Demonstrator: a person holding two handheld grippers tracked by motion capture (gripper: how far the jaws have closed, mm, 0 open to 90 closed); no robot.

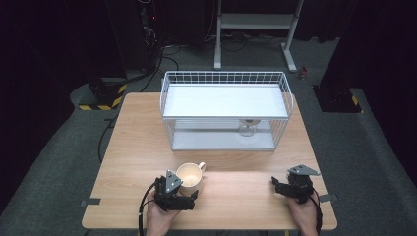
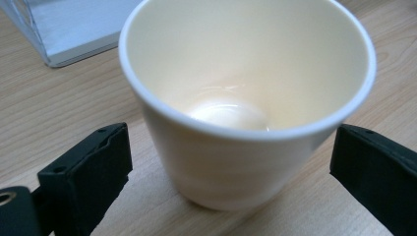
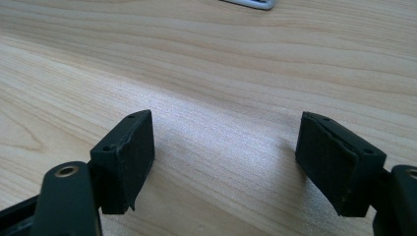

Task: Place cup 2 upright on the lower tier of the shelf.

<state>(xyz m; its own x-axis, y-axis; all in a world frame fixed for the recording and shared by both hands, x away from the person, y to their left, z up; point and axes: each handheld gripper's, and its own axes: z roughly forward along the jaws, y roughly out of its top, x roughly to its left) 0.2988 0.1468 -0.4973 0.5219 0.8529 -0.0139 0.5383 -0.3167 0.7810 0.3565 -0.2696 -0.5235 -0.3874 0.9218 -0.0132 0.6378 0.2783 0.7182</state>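
The step in hand looks like the approach for a grasp: the left hand-held gripper (image 1: 193, 196) is open, with its jaws on both sides of the cream cup (image 2: 246, 98) and not pressing it. The cup stands upright on the tabletop (image 1: 137, 147), between the jaws. Next, I think the jaws must close evenly on the cup wall. The right hand-held gripper (image 3: 231, 162) rests open and empty, well apart.

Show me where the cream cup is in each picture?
High view: cup at the table's near left, by the left gripper.
Left gripper view: cup up close, between open jaws.
Right gripper view: not in it.
Shared landmark: wooden table.
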